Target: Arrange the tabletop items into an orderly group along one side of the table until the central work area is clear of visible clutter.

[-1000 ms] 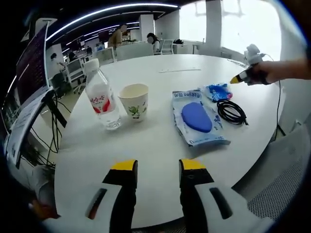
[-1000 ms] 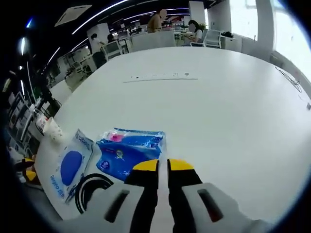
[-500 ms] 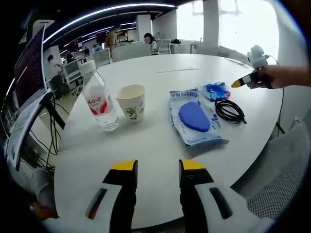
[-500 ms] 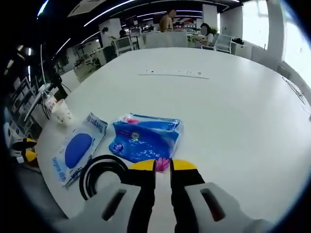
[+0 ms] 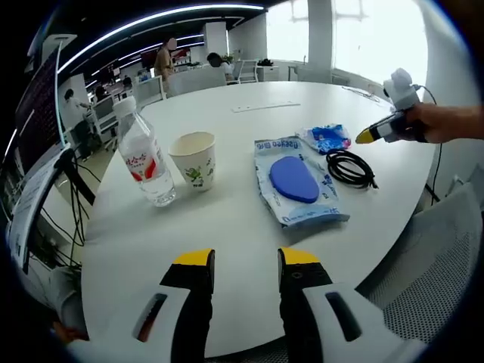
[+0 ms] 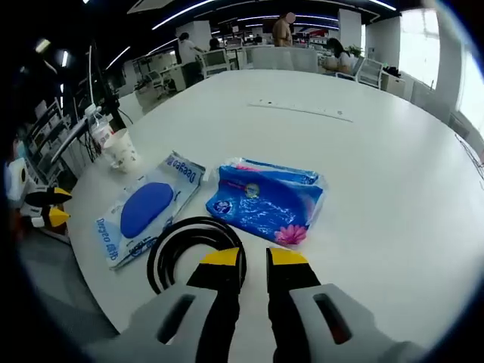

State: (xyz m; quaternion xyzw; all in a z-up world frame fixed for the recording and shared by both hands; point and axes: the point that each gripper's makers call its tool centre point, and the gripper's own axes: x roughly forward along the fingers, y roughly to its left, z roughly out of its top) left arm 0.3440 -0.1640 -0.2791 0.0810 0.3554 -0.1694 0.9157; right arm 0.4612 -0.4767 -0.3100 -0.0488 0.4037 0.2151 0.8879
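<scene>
Five items sit mid-frame in the left gripper view — water bottle [image 5: 144,162], paper cup [image 5: 193,160], wipes pack [image 5: 296,181], black cable [image 5: 349,166], blue tissue pack [image 5: 326,138]. Left gripper [image 5: 243,262] gapes wide, empty; right gripper [image 6: 254,259] narrow, empty, near the cable.

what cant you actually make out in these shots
- Water bottle, right gripper view: small at the edge, half hidden behind the paper cup.
- Blue tissue pack, left gripper view: print too small to read.
- Paper cup's inside, both views: hidden by its rim.
</scene>
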